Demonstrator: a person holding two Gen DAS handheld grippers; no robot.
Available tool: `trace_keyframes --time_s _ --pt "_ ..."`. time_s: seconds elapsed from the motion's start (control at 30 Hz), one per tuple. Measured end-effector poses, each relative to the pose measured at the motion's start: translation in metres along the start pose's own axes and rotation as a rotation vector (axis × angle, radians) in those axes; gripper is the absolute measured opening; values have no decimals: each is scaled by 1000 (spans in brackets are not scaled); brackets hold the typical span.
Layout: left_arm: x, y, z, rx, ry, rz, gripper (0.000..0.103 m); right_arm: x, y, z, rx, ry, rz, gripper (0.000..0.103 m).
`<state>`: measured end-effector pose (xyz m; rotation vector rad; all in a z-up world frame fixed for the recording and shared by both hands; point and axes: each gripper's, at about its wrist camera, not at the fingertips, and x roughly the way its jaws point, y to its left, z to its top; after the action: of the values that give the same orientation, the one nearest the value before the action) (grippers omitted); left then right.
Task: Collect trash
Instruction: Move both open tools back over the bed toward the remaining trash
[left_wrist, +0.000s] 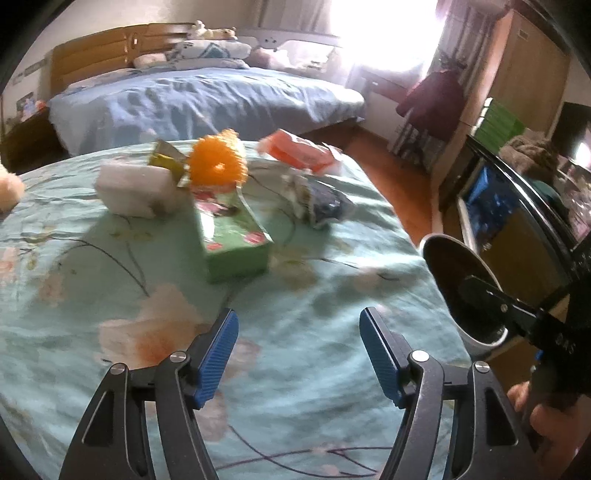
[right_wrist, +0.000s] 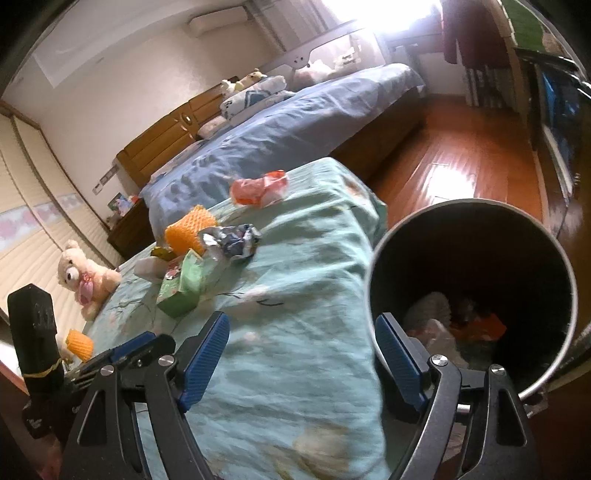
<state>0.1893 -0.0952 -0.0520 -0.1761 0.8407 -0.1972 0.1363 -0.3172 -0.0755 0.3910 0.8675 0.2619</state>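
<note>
Both grippers hang over the mint-green floral bedspread (left_wrist: 314, 332), and neither one has anything in it. The left gripper (left_wrist: 299, 354) has its blue pads spread apart, only cloth showing between them. The right gripper (right_wrist: 301, 354) is released too, jaws wide, one finger over the bedspread and the other in front of the trash bin (right_wrist: 476, 280).

That bin is a dark round can standing just beside the bed's edge, mouth open to the camera, and down inside lie some pale crumpled bits and an orange scrap (right_wrist: 480, 326).

The rest of the trash is still out on the bedspread, clustered well ahead of the left gripper: a green box (left_wrist: 231, 236), an orange foam net (left_wrist: 218, 162) just behind it, a white block (left_wrist: 136, 190) to its left, a crumpled foil wrapper (left_wrist: 317, 199) to the right, and an orange-and-white packet (left_wrist: 299, 149) near the far edge.

A teddy bear (right_wrist: 85, 275) sits at the bed's far side, another orange net (right_wrist: 79, 343) nearer.
</note>
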Motion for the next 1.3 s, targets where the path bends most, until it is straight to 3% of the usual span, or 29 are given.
trace_keyframes --time_s 0.67,0.97,1.07,1.13,1.3 --pt "38 27 37 -55 3 58 68 35 24 19 -42 39 47 83" --pt "63 28 49 -34 21 76 68 53 27 27 -36 60 60 83" --pt "73 28 50 -4 31 92 65 57 26 29 -30 63 63 83" --pt "76 32 49 -7 40 79 56 60 27 29 -28 72 65 83" --pt "68 38 45 14 19 72 53 69 36 28 -48 82 75 83"
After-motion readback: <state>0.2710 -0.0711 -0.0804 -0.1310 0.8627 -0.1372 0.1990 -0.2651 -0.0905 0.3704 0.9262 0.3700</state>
